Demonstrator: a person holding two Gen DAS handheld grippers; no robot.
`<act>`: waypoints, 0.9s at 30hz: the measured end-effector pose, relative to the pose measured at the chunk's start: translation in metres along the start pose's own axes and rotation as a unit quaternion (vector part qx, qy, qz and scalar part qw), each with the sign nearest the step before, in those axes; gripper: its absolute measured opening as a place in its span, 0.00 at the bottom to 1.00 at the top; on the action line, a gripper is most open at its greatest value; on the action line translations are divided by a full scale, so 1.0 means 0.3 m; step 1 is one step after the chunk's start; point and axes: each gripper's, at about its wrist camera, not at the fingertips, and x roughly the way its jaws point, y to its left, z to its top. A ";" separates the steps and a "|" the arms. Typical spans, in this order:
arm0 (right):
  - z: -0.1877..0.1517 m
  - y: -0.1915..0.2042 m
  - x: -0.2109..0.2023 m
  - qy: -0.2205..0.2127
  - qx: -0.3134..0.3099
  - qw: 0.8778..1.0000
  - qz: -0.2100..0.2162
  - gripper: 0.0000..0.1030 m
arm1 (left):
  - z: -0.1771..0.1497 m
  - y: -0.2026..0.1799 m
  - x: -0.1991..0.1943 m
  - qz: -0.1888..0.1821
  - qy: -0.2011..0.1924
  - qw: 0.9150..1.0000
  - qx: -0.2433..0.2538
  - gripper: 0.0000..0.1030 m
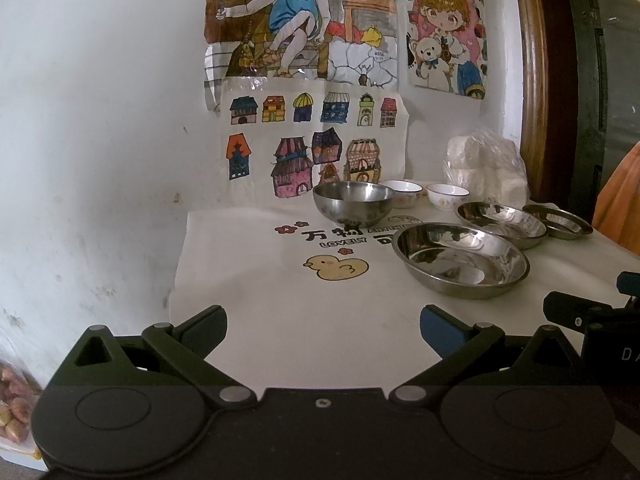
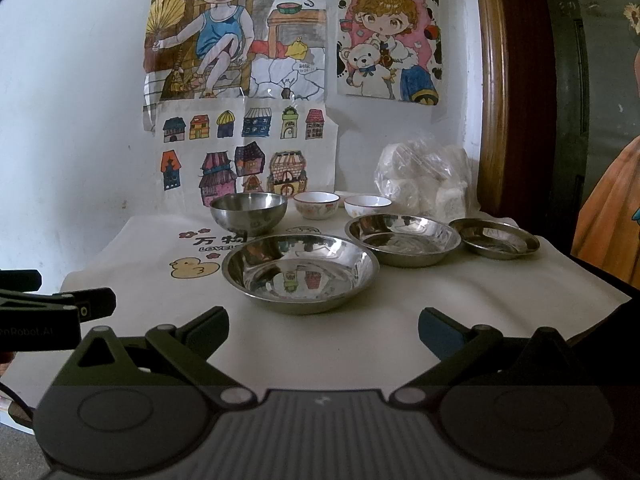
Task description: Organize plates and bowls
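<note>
Taking the large steel plate (image 2: 300,272) as the landmark and going left to right: the left tongs (image 1: 323,330) are hovering low over the cloth-covered counter (image 2: 440,300), left of and nearer than that plate, jaws spread wide and holding nothing. Behind the plate and slightly left, a deep steel bowl (image 2: 249,212) is sitting upright. Behind the plate and to its right, two small ceramic bowls (image 2: 317,204) (image 2: 367,205) are standing side by side, near each other. Right of the plate, a middle steel plate (image 2: 403,239) is lying just beside it, and a small steel plate (image 2: 499,238) further right. The right tongs (image 2: 323,330) are waiting just in front of the large plate, also gaping and empty. The steel pieces are probably light, stiff and slick, so pinching a thin rim looks wisest; the ceramic bowls seem fragile and want a gentle grip on the wall. A plastic bag of white blocks (image 2: 424,178) is crowding the far right corner behind the plates, limiting room there.
</note>
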 end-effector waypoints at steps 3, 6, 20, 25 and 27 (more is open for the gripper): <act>0.000 0.000 0.000 0.000 0.000 1.000 0.001 1.00 | 0.005 -0.001 0.001 0.000 0.000 1.000 0.000 0.99; 0.001 0.001 0.000 0.000 0.000 1.000 0.000 1.00 | 0.005 -0.001 0.001 0.000 0.000 1.000 0.000 0.99; 0.001 0.004 0.008 0.003 0.000 1.000 0.000 1.00 | -0.056 -0.027 0.046 0.000 0.003 1.000 0.000 0.99; 0.004 0.004 0.009 0.003 0.000 1.000 0.000 1.00 | -0.045 -0.023 0.046 0.000 0.004 1.000 -0.001 0.99; 0.004 0.004 0.010 0.004 0.000 1.000 0.000 1.00 | -0.030 -0.025 0.049 -0.001 0.005 1.000 -0.002 0.99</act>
